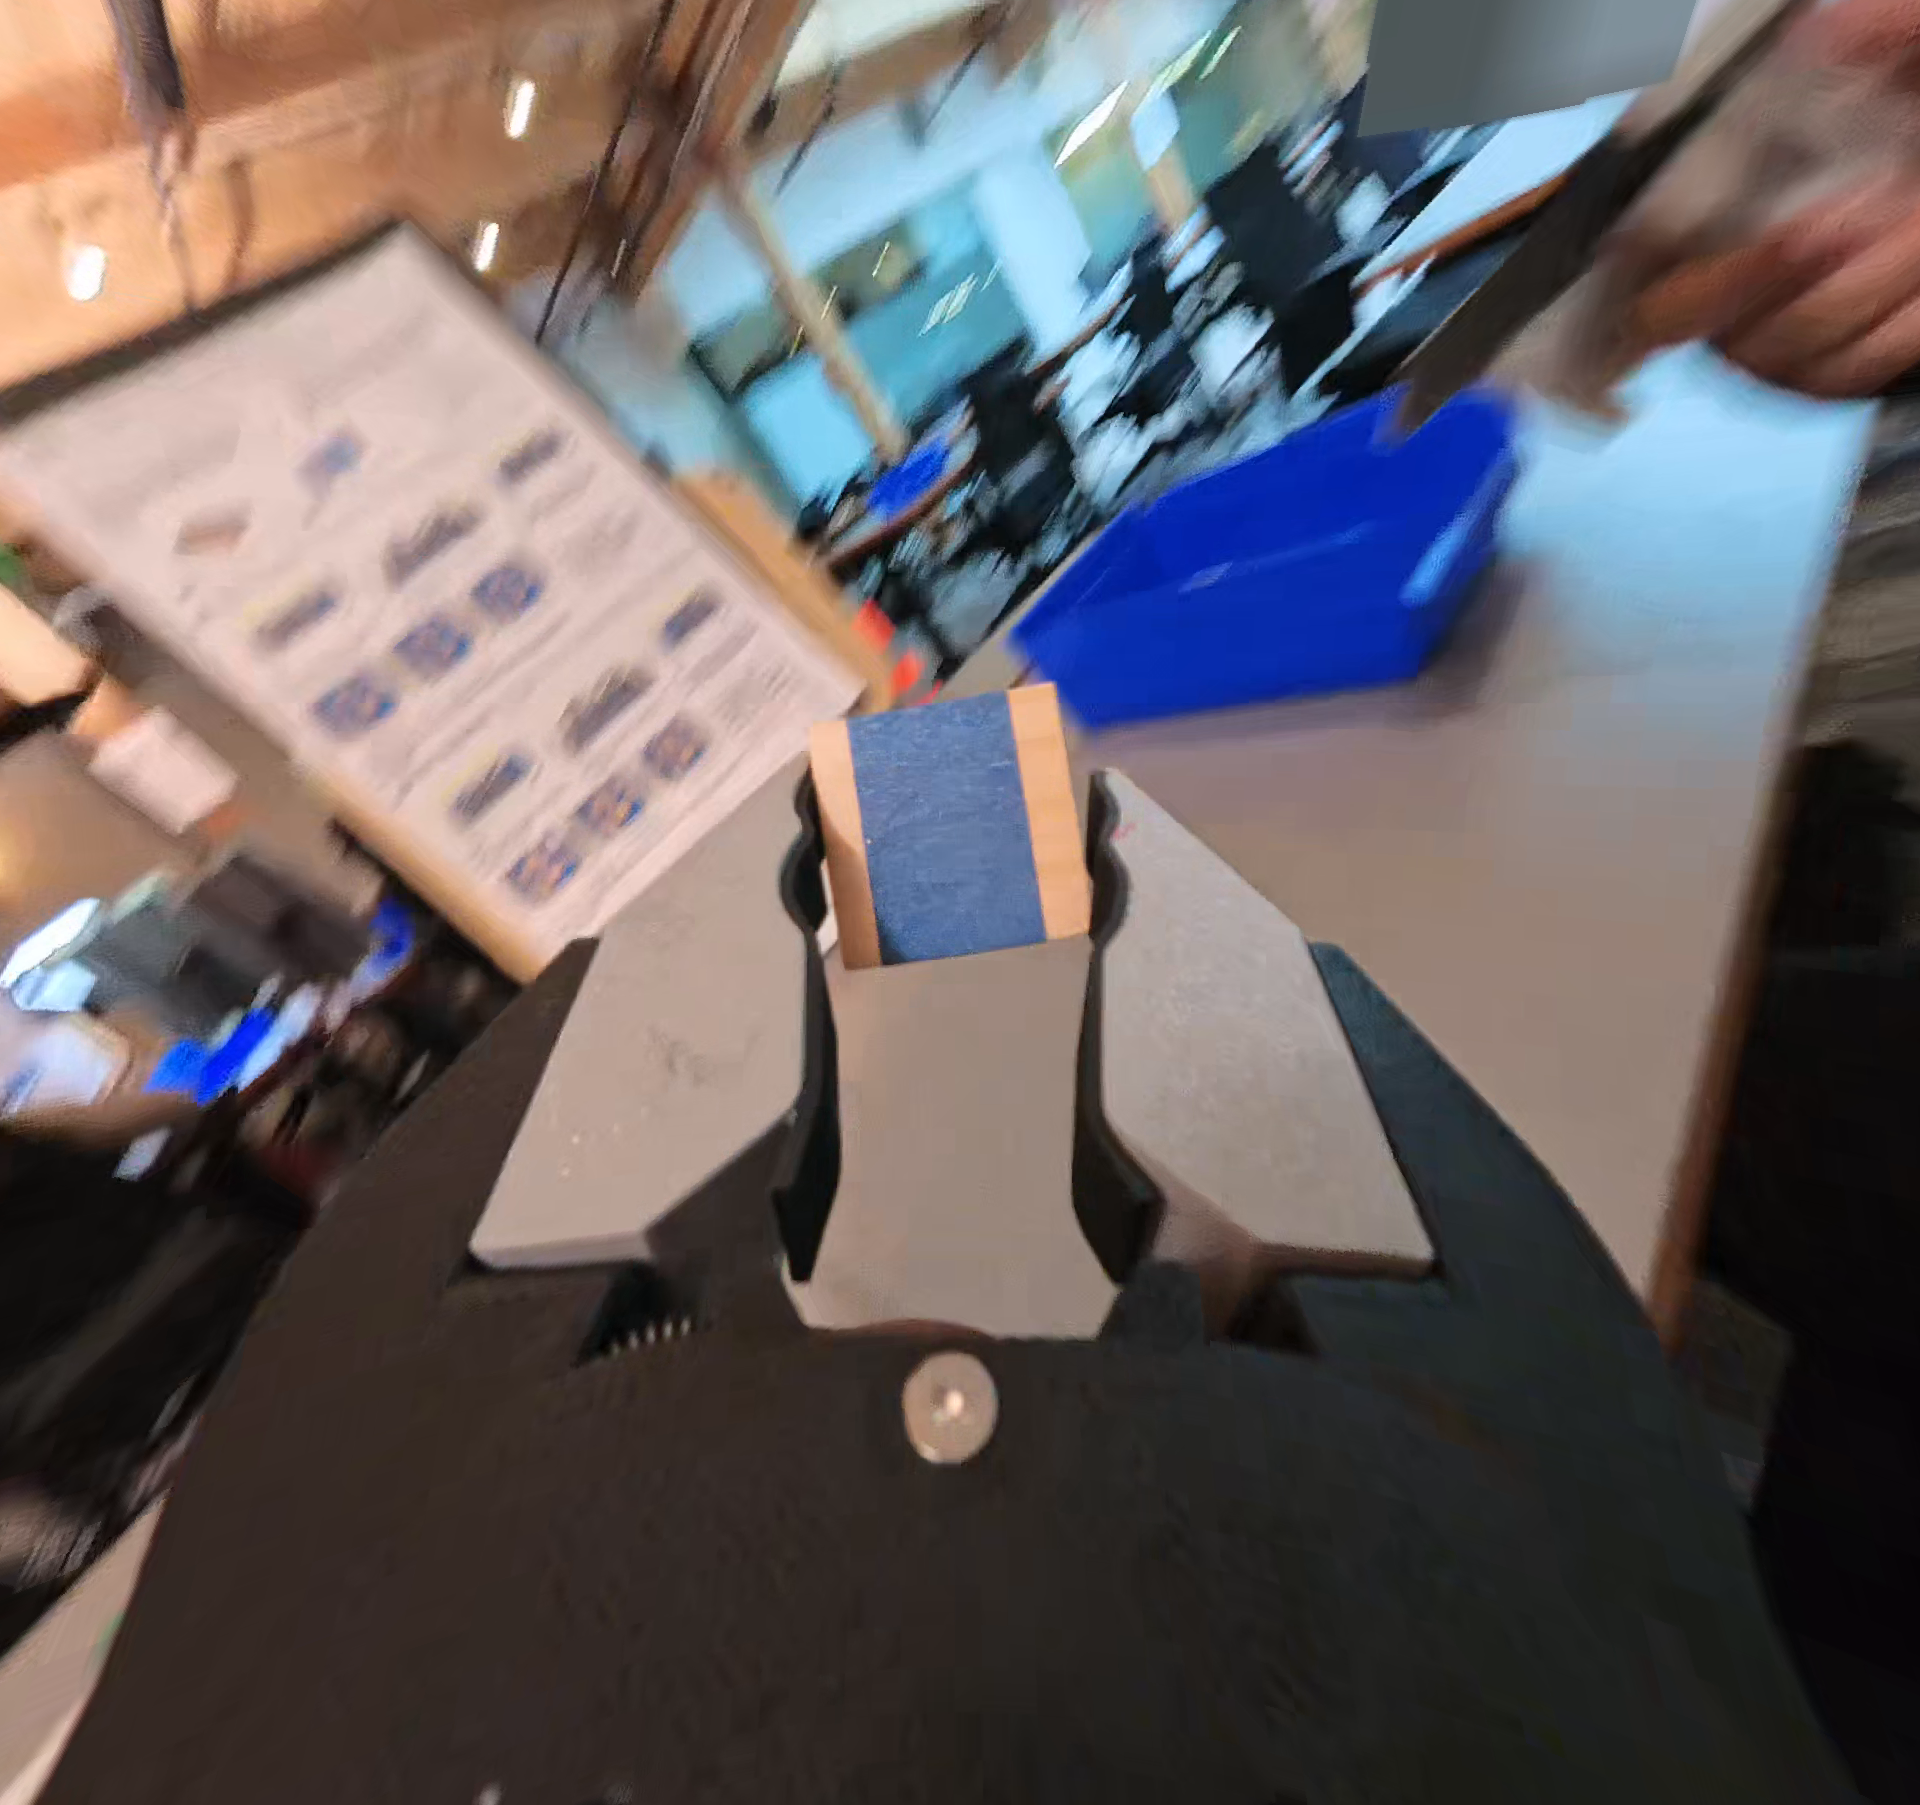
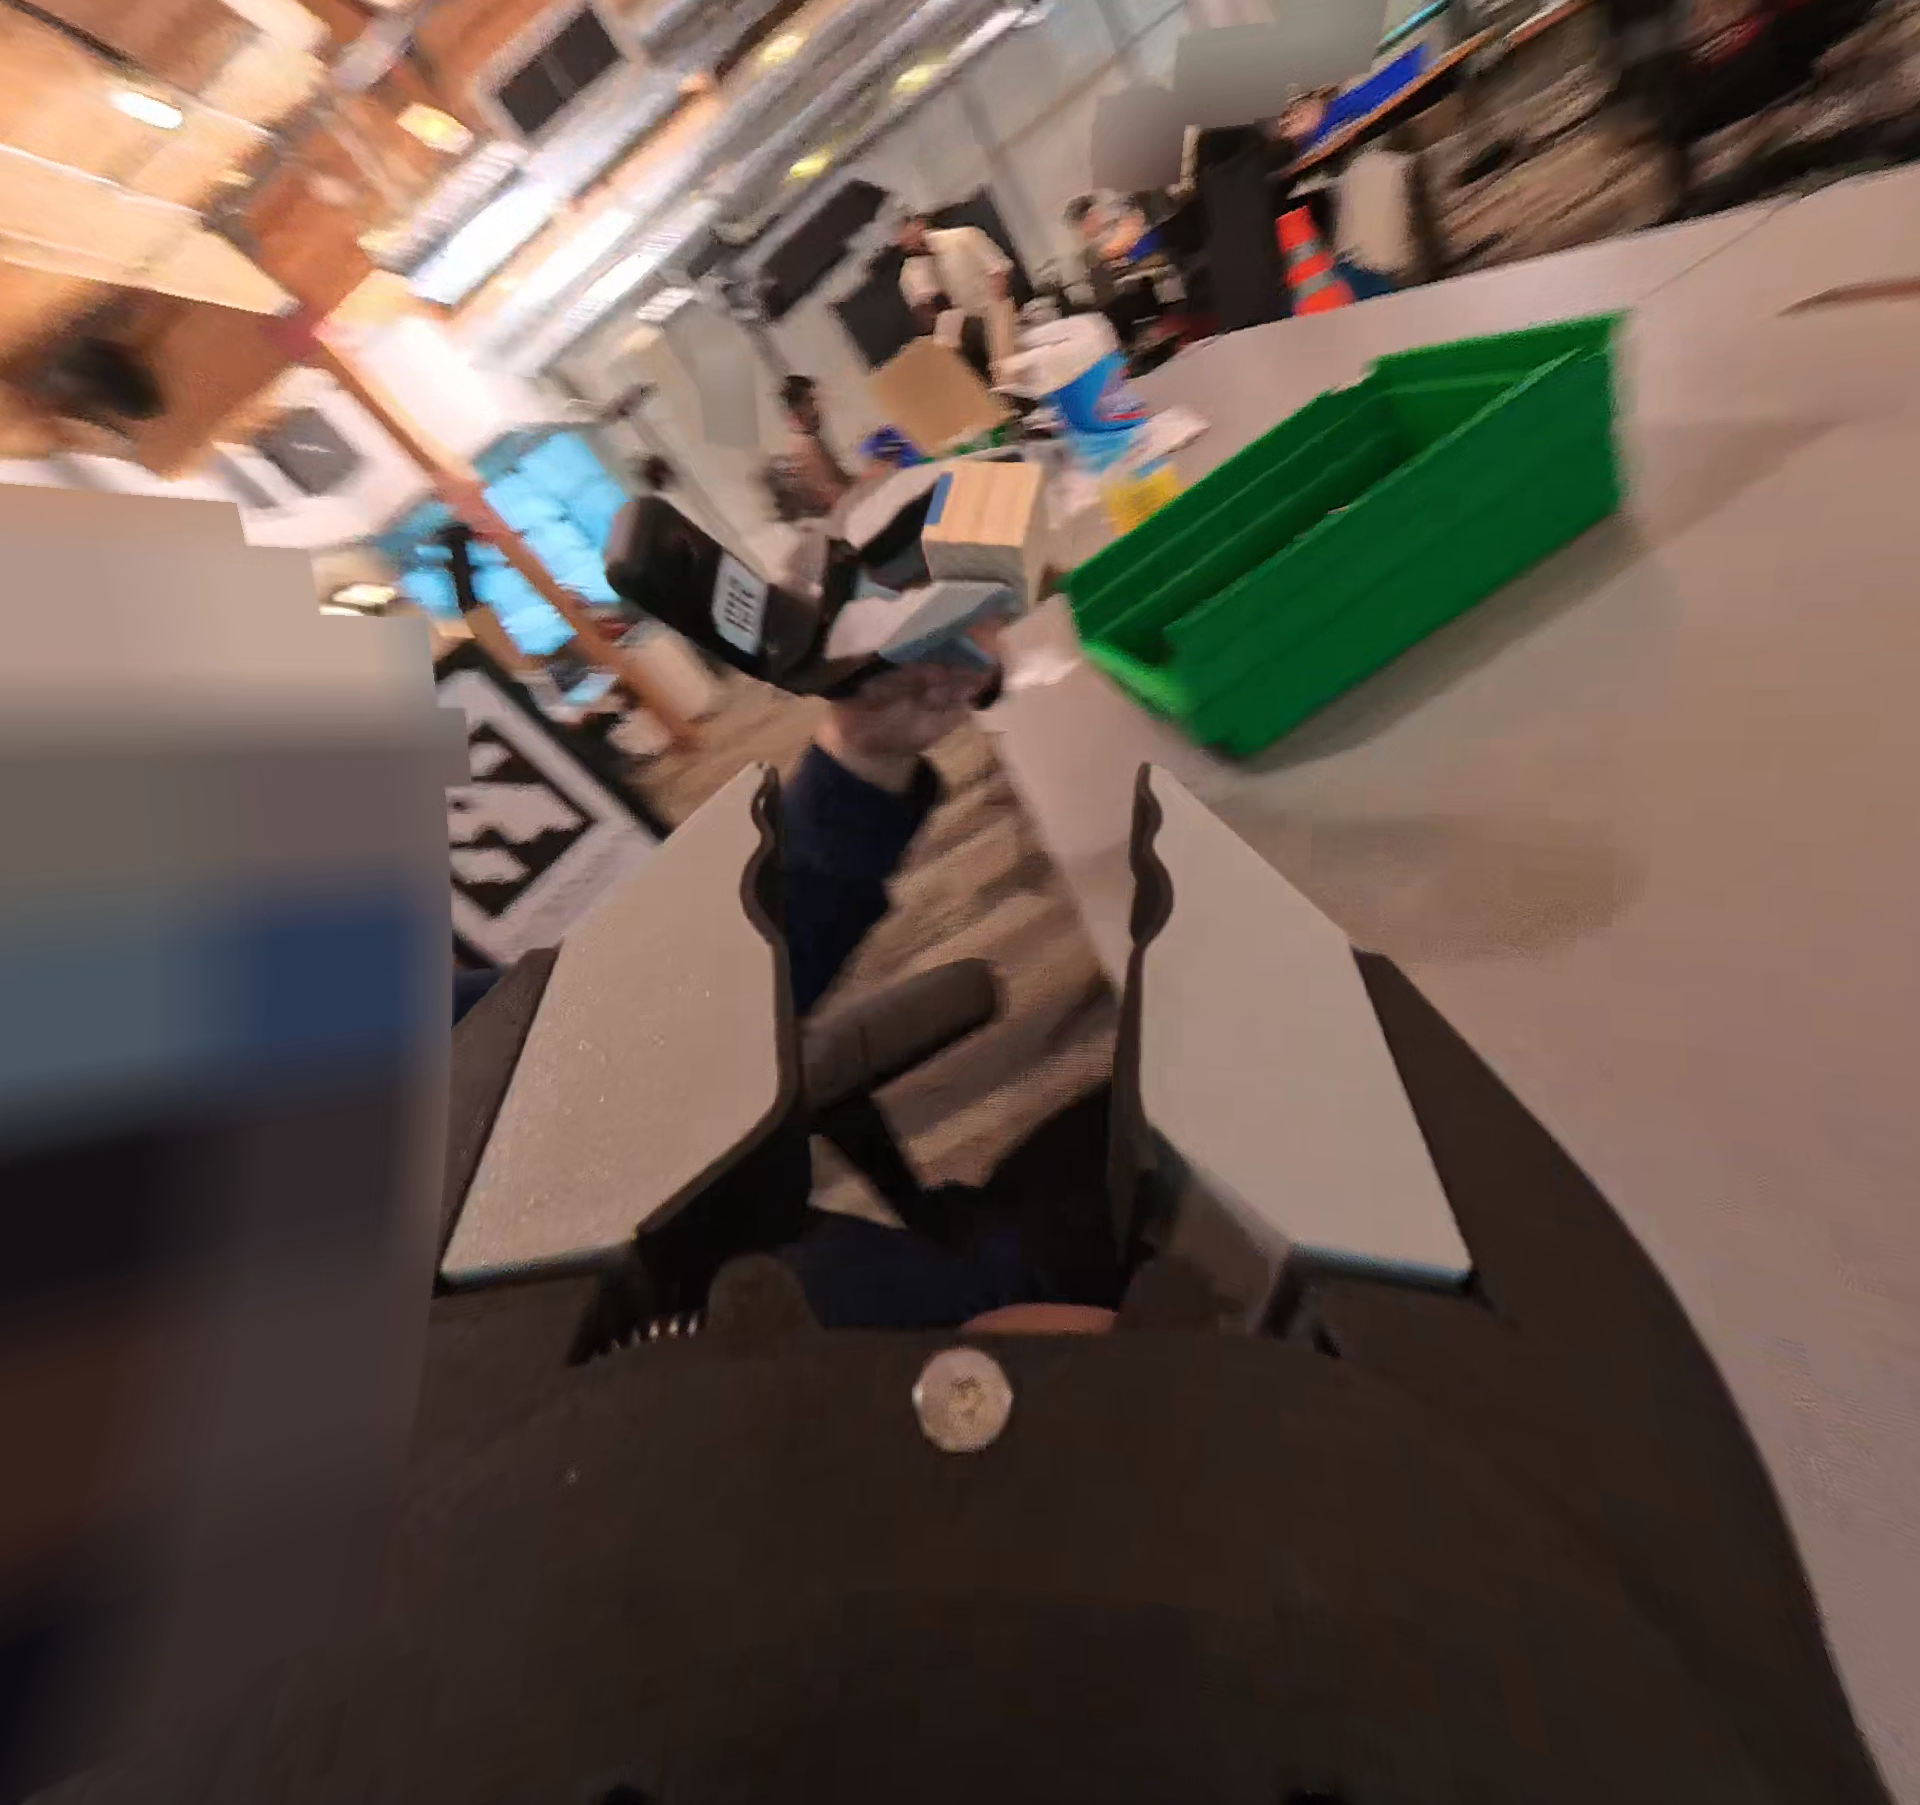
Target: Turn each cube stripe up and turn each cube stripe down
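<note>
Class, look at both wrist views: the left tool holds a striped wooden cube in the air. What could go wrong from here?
1. The cube sits only at the left tool tips, so it may slip while being turned.
2. The right tool is open and empty, near the table edge, so a handover could drop the cube to the floor.

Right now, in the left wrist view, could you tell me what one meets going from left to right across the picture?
Framed poster board → wooden cube with its blue stripe, held between the left gripper fingers → blue bin on the table → a person's hand at the far right.
</note>
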Action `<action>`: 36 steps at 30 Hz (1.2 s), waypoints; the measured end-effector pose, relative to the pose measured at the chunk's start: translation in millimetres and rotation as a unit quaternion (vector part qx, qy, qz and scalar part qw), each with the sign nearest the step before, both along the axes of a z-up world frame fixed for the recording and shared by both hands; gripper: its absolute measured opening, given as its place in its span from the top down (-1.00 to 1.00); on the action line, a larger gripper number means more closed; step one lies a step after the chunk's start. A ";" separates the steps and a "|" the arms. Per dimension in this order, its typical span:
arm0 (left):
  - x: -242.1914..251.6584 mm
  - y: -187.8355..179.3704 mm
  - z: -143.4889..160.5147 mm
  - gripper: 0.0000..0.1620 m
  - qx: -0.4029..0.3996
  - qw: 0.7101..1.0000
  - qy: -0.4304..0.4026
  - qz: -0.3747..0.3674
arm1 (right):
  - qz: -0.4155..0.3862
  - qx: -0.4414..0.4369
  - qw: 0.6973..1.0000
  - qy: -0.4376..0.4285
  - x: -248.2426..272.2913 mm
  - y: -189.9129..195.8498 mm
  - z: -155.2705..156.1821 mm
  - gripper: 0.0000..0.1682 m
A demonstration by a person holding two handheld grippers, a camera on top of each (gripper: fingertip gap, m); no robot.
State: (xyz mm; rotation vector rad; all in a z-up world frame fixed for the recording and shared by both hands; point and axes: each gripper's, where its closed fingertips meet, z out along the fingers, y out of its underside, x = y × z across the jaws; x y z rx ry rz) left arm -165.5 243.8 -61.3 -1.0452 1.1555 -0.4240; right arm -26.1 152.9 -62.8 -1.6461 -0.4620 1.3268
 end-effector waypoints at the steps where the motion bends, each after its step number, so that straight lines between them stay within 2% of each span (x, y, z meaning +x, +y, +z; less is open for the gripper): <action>1: 12.3 -25.0 2.5 0.40 0.018 0.999 -0.009 -0.043 | 0.040 -0.020 0.998 0.033 -16.1 -2.0 -2.0 0.24; 5: 44.6 -90.1 -2.2 0.40 0.095 0.987 -0.008 -0.128 | 0.174 -0.107 0.972 0.113 -68.8 -14.6 -14.9 0.18; 8: 57.4 -117.7 -10.3 0.41 0.134 0.977 0.000 -0.167 | 0.206 -0.132 0.961 0.131 -85.2 -17.8 -20.2 0.14; 10: 61.2 -120.3 -13.9 0.41 0.148 0.976 0.000 -0.158 | 0.213 -0.138 0.959 0.126 -91.2 -18.4 -26.1 0.19; 12: 63.0 -121.0 -17.8 0.41 0.141 0.976 -0.010 -0.163 | 0.235 -0.141 0.952 0.137 -95.0 -24.0 -25.0 0.34; 14: 63.9 -119.8 -22.9 0.41 0.132 0.976 -0.020 -0.171 | 0.237 -0.145 0.949 0.146 -96.7 -23.5 -24.8 0.32; 16: 63.3 -116.1 -26.4 0.41 0.126 0.977 -0.028 -0.170 | 0.218 -0.138 0.958 0.129 -98.2 -17.1 -34.5 0.51; 19: 63.3 -114.8 -30.8 0.41 0.127 0.977 -0.032 -0.169 | 0.240 -0.162 0.947 0.142 -101.7 -18.7 -39.3 0.47; 23: 63.6 -109.3 -34.4 0.41 0.114 0.979 -0.038 -0.165 | 0.232 -0.159 0.950 0.135 -101.8 -15.1 -43.1 0.49; 29: 61.1 -76.5 -54.0 0.47 0.028 0.993 -0.048 -0.100 | 0.104 -0.112 0.987 0.045 -79.7 12.2 -53.4 0.51; 32: 47.7 -55.1 -64.8 0.53 -0.011 0.998 -0.034 -0.060 | -0.036 -0.056 0.998 -0.014 -23.5 38.9 -42.5 0.52; 34: 34.9 -43.8 -77.3 0.61 -0.049 0.998 -0.011 -0.036 | -0.186 -0.016 0.977 -0.102 47.0 65.7 -38.5 0.52; 36: 21.1 -39.2 -91.7 0.65 -0.080 0.996 0.006 -0.023 | -0.342 -0.005 0.915 -0.214 134.6 93.6 -41.6 0.52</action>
